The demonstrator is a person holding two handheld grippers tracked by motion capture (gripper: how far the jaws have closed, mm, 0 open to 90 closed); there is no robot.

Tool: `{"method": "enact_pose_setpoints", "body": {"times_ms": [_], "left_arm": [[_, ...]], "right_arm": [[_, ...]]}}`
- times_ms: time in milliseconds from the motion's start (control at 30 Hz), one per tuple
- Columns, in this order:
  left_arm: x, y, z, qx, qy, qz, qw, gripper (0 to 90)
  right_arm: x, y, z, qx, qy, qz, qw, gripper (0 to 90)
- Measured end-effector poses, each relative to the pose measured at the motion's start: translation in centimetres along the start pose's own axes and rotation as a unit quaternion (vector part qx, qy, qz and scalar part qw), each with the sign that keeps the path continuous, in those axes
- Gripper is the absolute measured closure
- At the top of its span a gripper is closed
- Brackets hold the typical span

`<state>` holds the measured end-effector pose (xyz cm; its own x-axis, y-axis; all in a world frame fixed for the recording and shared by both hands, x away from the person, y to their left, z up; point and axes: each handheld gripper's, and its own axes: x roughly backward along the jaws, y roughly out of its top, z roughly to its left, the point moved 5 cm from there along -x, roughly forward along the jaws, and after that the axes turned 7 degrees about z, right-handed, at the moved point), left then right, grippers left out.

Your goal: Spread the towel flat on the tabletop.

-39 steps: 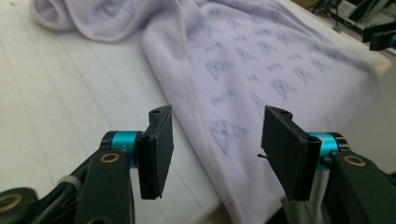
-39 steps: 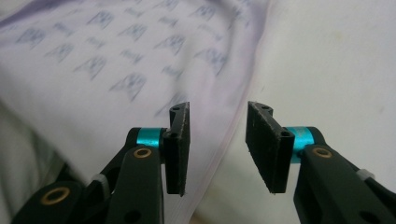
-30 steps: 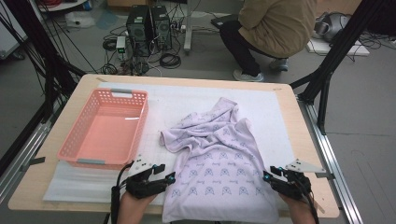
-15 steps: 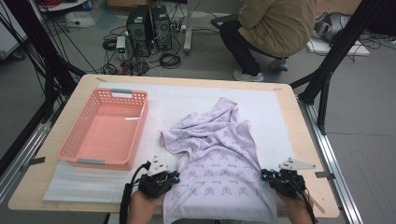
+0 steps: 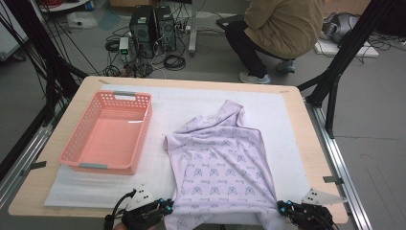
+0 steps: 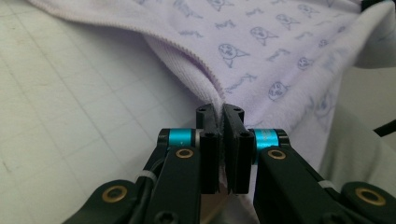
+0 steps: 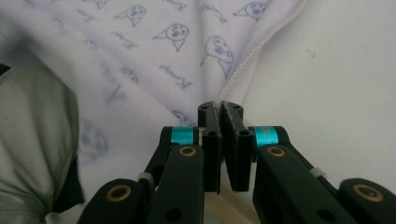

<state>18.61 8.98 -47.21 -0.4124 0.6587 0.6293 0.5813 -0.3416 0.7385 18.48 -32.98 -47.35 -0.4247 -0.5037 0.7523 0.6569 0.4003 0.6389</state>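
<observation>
The lilac shirt point(image 5: 222, 160) lies spread on the white mat point(image 5: 163, 143) beside the pink basket point(image 5: 109, 134), its near corners clamped by the left gripper point(image 5: 165, 207) and right gripper point(image 5: 282, 209) fingers.

Shirt point(image 5: 222, 167): near hem runs off the high view's bottom edge between the left gripper point(image 5: 163, 209) and right gripper point(image 5: 282, 210). Both hands cut off there. Cloth blurs left of the right gripper's jaws.
</observation>
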Motion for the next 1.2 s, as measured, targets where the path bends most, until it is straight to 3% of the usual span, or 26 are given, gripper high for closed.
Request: {"method": "enact_pose_setpoints", "body": {"times_ms": [33,100,133,200,333,500,567,633,667,733,967,1133,1200], "left_arm": [[0.1,0.2,0.1,0.004,0.002,-0.010,0.9999,82.3],[0.1,1.0,0.8,0.025,0.009,-0.024,0.9994,61.9],[0.0,1.5,1.3,0.035,0.013,-0.032,0.9988,54.9],[-0.6,2.6,2.1,0.045,0.020,-0.044,0.9978,49.2],[-3.1,4.5,3.2,0.051,0.032,-0.023,0.9979,44.0],[-5.9,5.9,4.3,0.054,0.066,0.008,0.9964,46.2],[-6.4,5.9,4.2,0.036,0.089,0.011,0.9953,57.9],[-6.5,5.6,3.8,-0.004,0.115,0.012,0.9933,80.8],[-6.4,5.5,3.7,-0.003,0.109,0.013,0.9939,84.7],[-5.9,5.2,3.6,0.002,0.094,0.017,0.9954,85.9],[-3.2,2.5,2.4,0.007,0.062,0.005,0.9980,86.1],[-1.9,0.8,0.9,-0.011,0.040,0.008,0.9991,85.9],[-1.6,0.9,0.8,-0.013,0.041,-0.004,0.9991,82.0]], "right_arm": [[0.2,0.0,0.1,0.000,0.004,-0.001,1.0000,83.6],[0.4,0.5,-0.1,-0.006,-0.006,-0.018,0.9998,69.4],[0.5,0.9,-0.4,-0.012,-0.013,-0.030,0.9994,66.5],[0.3,1.9,-1.2,-0.020,-0.025,-0.048,0.9983,59.4],[-1.5,3.4,-2.6,-0.027,-0.055,-0.043,0.9972,54.1],[-3.8,5.1,-4.2,-0.047,-0.081,-0.042,0.9947,54.7],[-4.3,5.5,-4.6,-0.047,-0.089,-0.041,0.9940,59.7],[-4.9,5.6,-4.6,-0.038,-0.090,-0.026,0.9949,74.2],[-4.9,5.6,-4.4,-0.034,-0.093,-0.029,0.9946,82.4],[-4.7,5.3,-4.2,-0.037,-0.079,-0.024,0.9959,85.5],[-2.4,2.7,-2.9,-0.023,-0.052,-0.008,0.9983,86.1],[-1.0,0.7,-1.1,-0.014,-0.031,0.000,0.9994,86.2],[-0.7,0.6,-0.7,-0.008,-0.028,-0.007,0.9995,84.2]]}}
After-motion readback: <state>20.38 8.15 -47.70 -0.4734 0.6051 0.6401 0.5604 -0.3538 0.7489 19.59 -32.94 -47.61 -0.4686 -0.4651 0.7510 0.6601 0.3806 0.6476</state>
